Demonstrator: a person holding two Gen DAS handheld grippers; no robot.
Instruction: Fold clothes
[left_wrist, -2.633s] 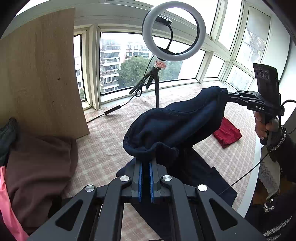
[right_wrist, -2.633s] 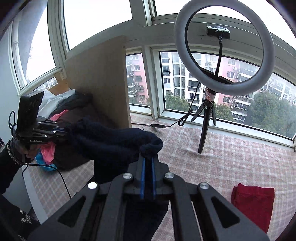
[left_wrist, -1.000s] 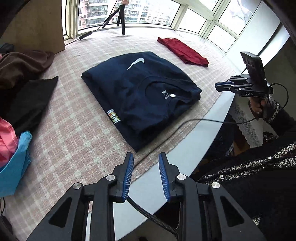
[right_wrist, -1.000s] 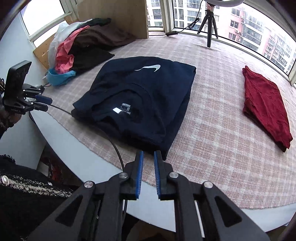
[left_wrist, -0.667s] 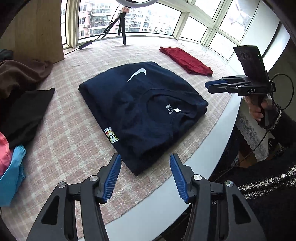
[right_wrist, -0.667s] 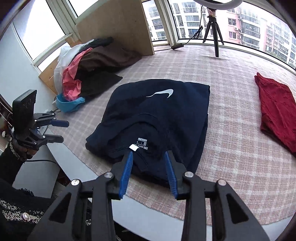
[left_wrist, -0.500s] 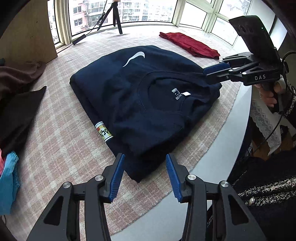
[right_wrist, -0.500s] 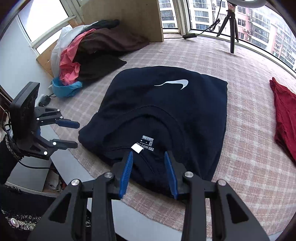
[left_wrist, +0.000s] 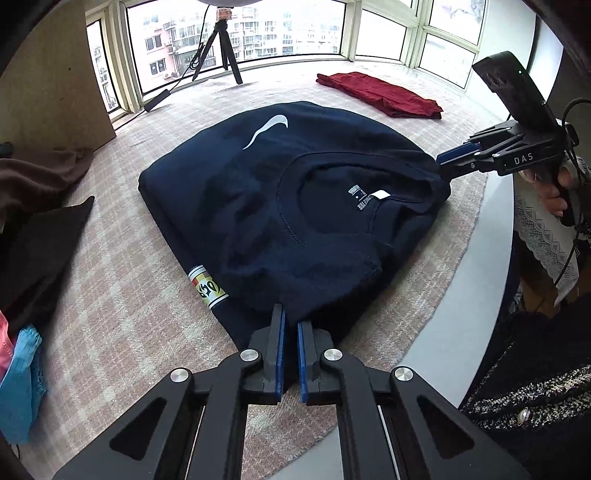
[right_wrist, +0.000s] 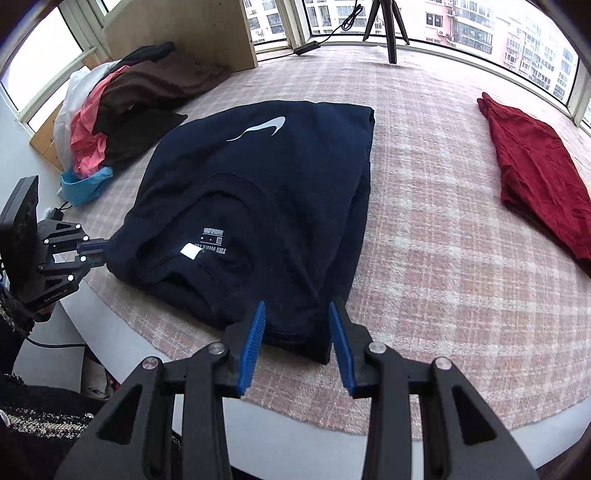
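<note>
A folded navy shirt (left_wrist: 295, 192) with a white swoosh lies flat on the checked tablecloth (left_wrist: 110, 314), collar and label facing the table's edge. My left gripper (left_wrist: 289, 317) is shut on the shirt's near corner, beside a striped sleeve tag. In the right wrist view the same left gripper (right_wrist: 105, 249) pinches the navy shirt (right_wrist: 258, 177) at its left corner. My right gripper (right_wrist: 296, 306) is open, its blue pads straddling the other near corner. From the left wrist view, the right gripper (left_wrist: 441, 164) touches the shirt's far shoulder edge.
A folded red garment (right_wrist: 535, 158) lies to the right on the cloth. A pile of mixed clothes (right_wrist: 122, 99) sits at the left by a wooden board (right_wrist: 177, 33). A tripod (left_wrist: 221, 48) stands near the windows. The white table rim (left_wrist: 461, 280) curves close to both grippers.
The shirt, once held up by both grippers, now lies flat. In the last half second the left gripper shut on its near corner, and the open right gripper moved up around the other corner.
</note>
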